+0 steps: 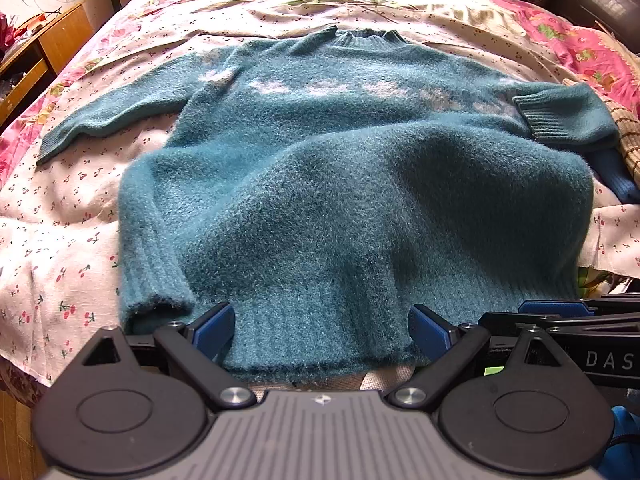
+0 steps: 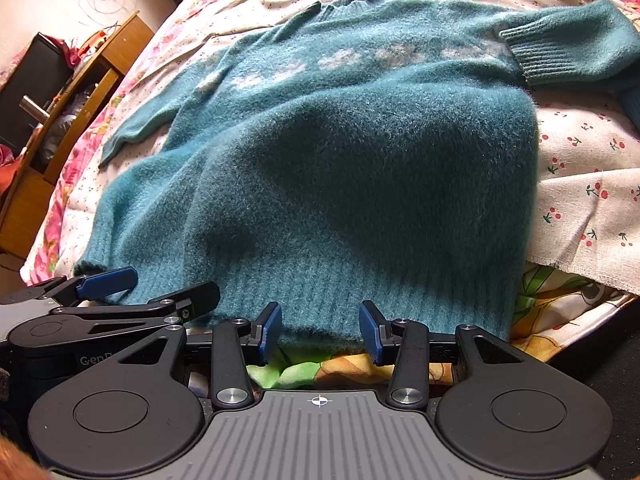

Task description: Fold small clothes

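Left wrist view: left gripper (image 1: 321, 332) jaws wide apart astride sweater (image 1: 340, 184) hem; right gripper (image 2: 320, 330) likewise, nothing clamped.

— How many garments lie on the bed?
— One teal sweater (image 1: 320, 152), with two sleeves (image 1: 116, 116) showing, each ending in one ribbed cuff (image 1: 548, 116).
— And the pale patches across its chest?
— I count about five (image 2: 340, 58), though the fuzz blurs the edges.
— Covers?
— One cherry-print sheet (image 1: 60, 240), over one pink floral quilt (image 1: 576, 44).
— Furniture?
— One wooden cabinet (image 2: 72, 120) beside the bed.
— Grippers?
— Two: the left gripper (image 1: 322, 334) and the right gripper (image 2: 320, 330), each with two blue pads (image 2: 270, 330).
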